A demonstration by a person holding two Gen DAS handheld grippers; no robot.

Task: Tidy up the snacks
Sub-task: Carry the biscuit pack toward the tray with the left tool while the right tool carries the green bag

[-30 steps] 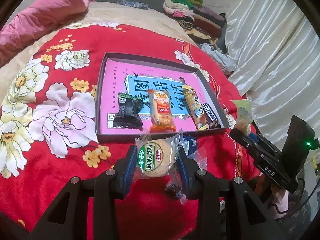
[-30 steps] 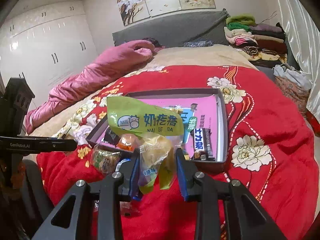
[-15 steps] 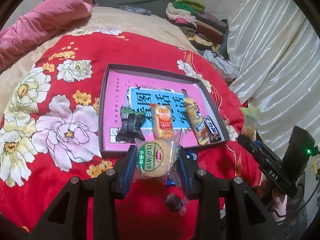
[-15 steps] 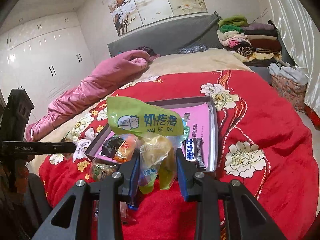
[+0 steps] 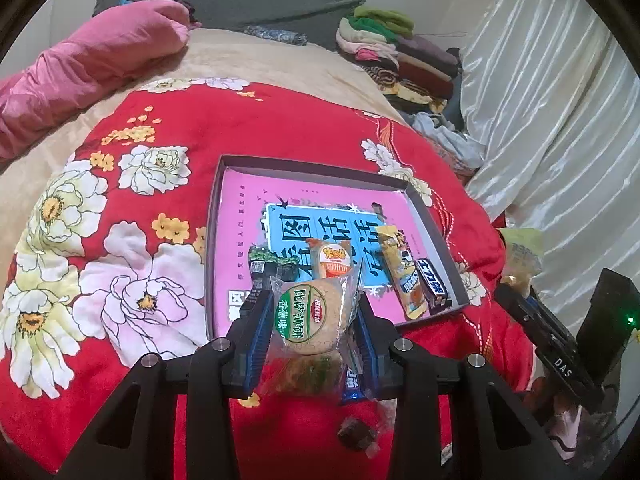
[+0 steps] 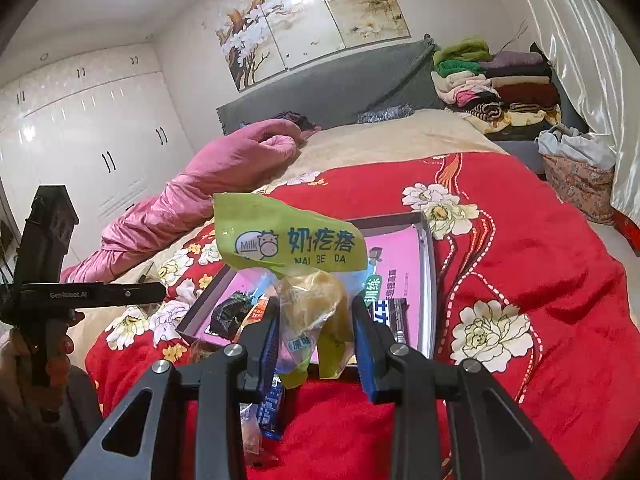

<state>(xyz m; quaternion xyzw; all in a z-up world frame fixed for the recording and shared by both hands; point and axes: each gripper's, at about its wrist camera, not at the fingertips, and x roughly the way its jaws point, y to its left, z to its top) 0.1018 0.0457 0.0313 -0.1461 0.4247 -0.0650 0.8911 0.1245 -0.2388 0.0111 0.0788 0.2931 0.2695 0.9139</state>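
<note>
My left gripper (image 5: 310,314) is shut on a clear packet holding a round biscuit with a green label (image 5: 308,316), held above the near edge of the dark box lid (image 5: 218,216) with a pink printed floor. Inside it lie a black packet (image 5: 266,264), an orange-and-white packet (image 5: 332,260), a yellow bar (image 5: 400,268) and a dark bar (image 5: 430,284). My right gripper (image 6: 314,320) is shut on a green-topped bag of yellow milk curd (image 6: 304,280), held over the same box lid (image 6: 426,280), and shows at the right of the left wrist view as the right gripper (image 5: 516,292).
A blue packet (image 5: 352,386), a small dark sweet (image 5: 354,436) and another wrapped snack (image 5: 304,376) lie loose on the red flowered blanket (image 5: 280,128) near the bed's front edge. A pink quilt (image 5: 88,56) lies at the left, folded clothes (image 5: 396,52) at the back right, curtains (image 5: 560,120) to the right.
My left gripper has lifted and moved forward with the biscuit packet, so it now hangs over the box lid's near edge. The right gripper has tipped upward slightly, still holding its bag.
</note>
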